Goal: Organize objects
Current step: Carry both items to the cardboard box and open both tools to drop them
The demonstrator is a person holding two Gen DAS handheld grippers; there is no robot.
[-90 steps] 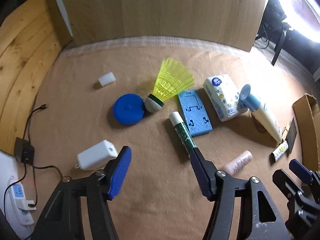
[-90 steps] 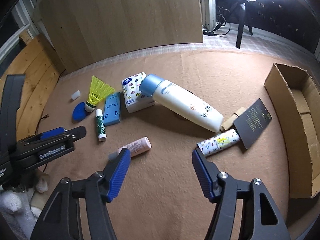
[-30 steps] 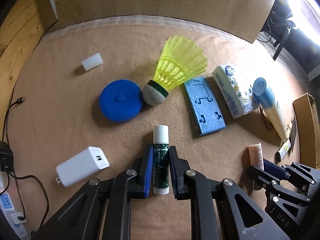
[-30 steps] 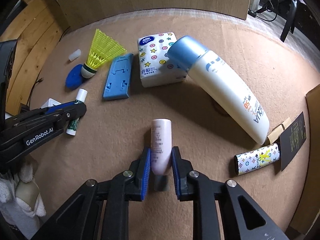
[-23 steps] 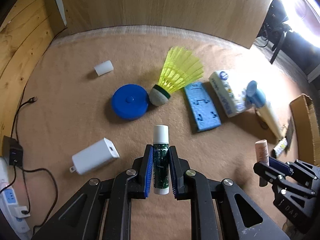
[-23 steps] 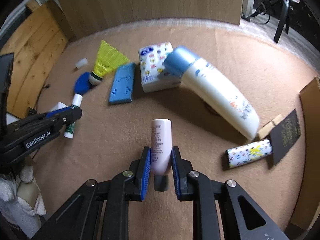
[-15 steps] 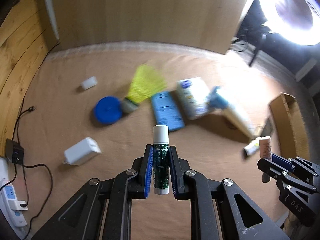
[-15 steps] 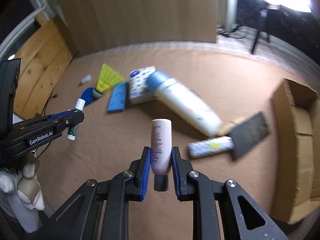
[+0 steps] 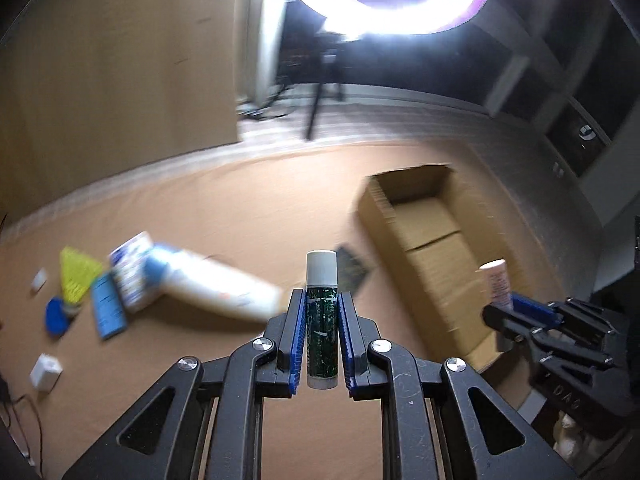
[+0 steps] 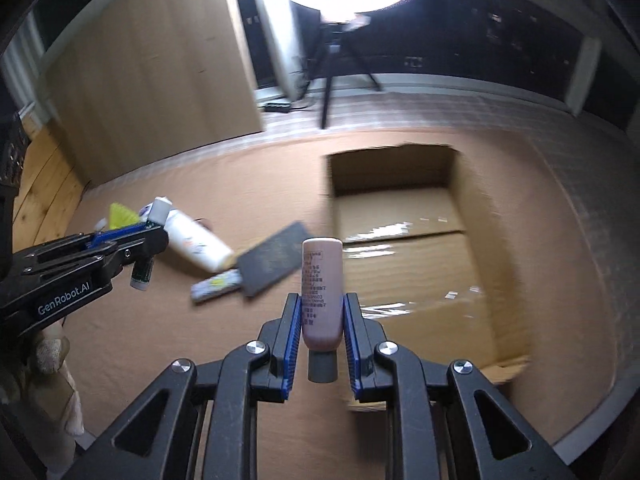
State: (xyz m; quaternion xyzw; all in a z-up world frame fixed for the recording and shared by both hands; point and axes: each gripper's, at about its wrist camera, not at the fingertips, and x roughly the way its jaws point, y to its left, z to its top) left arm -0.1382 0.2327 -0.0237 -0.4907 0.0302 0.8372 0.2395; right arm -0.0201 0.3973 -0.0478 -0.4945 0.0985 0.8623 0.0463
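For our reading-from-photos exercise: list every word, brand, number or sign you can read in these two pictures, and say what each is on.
"GenRobot.AI": white lettering on the side of the left gripper, seen in the right wrist view.
Small dark print on the pink tube held in the right gripper: too small to read.
Marks on the white bottle and the patterned tube: blurred, unreadable.
Raised letters on the right gripper's body in the left wrist view: not legible.

The cardboard box (image 10: pixel 420 248) sat open on the tabletop (image 9: pixel 240 216), to the right of everything else. Left of it lay the card (image 10: pixel 272 258), with the patterned tube (image 10: pixel 216 286) just beside it and the large bottle (image 9: pixel 216 284) further left. Beyond the bottle lay the tissue pack (image 9: pixel 128 276), the phone stand (image 9: pixel 108 312), the shuttlecock (image 9: pixel 76 276) and the round lid (image 9: pixel 56 316). The charger (image 9: pixel 46 372) lay nearer, well apart.
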